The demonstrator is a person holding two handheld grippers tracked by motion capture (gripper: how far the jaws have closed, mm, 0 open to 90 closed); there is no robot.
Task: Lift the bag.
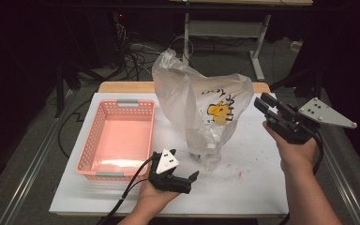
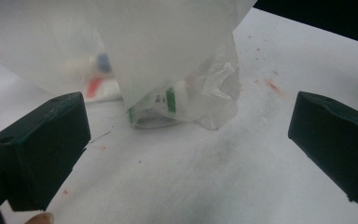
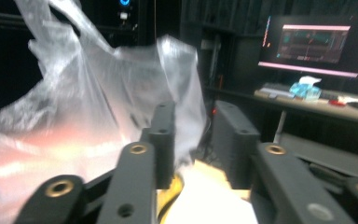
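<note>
A translucent plastic bag (image 1: 192,98) with a yellow cartoon print stands upright on the white table (image 1: 248,192). Small packaged items (image 2: 158,105) with green marks lie inside its bottom, and a red and blue one is blurred behind the film. My left gripper (image 1: 192,182) is low on the table just in front of the bag's base, open wide (image 2: 189,114) and holding nothing. My right gripper (image 1: 261,103) is raised at the bag's upper right edge. Its jaws stand apart (image 3: 195,116), with the bag's film (image 3: 98,93) hanging at the left jaw and into the gap.
A pink plastic basket (image 1: 86,140) sits on the table's left half. Red specks mark the table right of the bag. Cables and a desk frame (image 1: 225,28) lie on the floor beyond. A lit monitor (image 3: 314,44) stands far off.
</note>
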